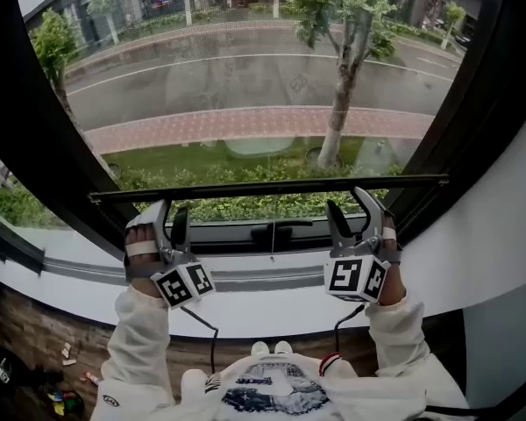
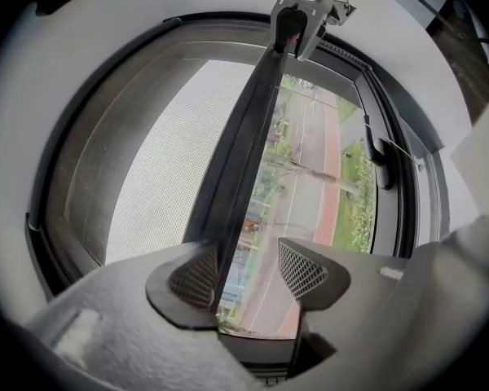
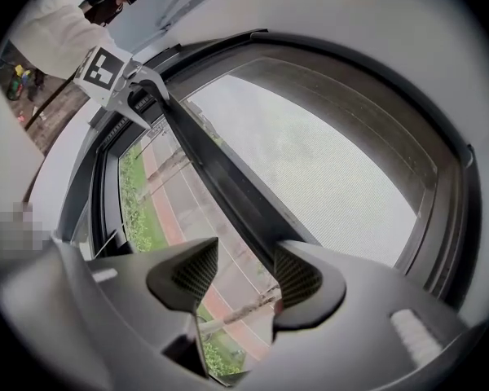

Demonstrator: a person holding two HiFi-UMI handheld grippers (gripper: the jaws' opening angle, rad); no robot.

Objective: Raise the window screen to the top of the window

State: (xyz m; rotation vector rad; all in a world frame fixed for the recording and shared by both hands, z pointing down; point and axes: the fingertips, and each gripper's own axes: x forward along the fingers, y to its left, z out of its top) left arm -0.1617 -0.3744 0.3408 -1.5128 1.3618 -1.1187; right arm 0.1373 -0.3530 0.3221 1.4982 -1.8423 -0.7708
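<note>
Raising step: under way, as I judge it. Both tools sit at the screen bar (image 1: pixel 272 187) from below and take its weight.
Left hand-held gripper (image 2: pixel 246 247): jaws spread. The bar runs between them, touching one pad (image 2: pixel 193 277) and clear of the other, so it is propped, not pinched.
Right hand-held gripper (image 3: pixel 246 247): jaws spread in the same way. The bar lies against one pad (image 3: pixel 297 277), with a gap to the other.
Screen position: the bar lies low in the window, a little above the lower window frame (image 1: pixel 202 233). The mesh (image 1: pixel 245 68) covers the opening above it, and the hedge (image 1: pixel 245 207) under it shows unscreened.
Bar attitude: level across the window in the head view, with one gripper left of the middle and the other right of it.
Progress: early, by my reading. Most of the window's height lies above the bar.
Next move: both hands need to push up together at an even pace, so the bar stays level and does not bind at the sides.
Care needed: nothing clamps the bar, so it has to stay seated on the bearing jaws as the arms stretch. A tilt of either tool could let it slip off.
</note>
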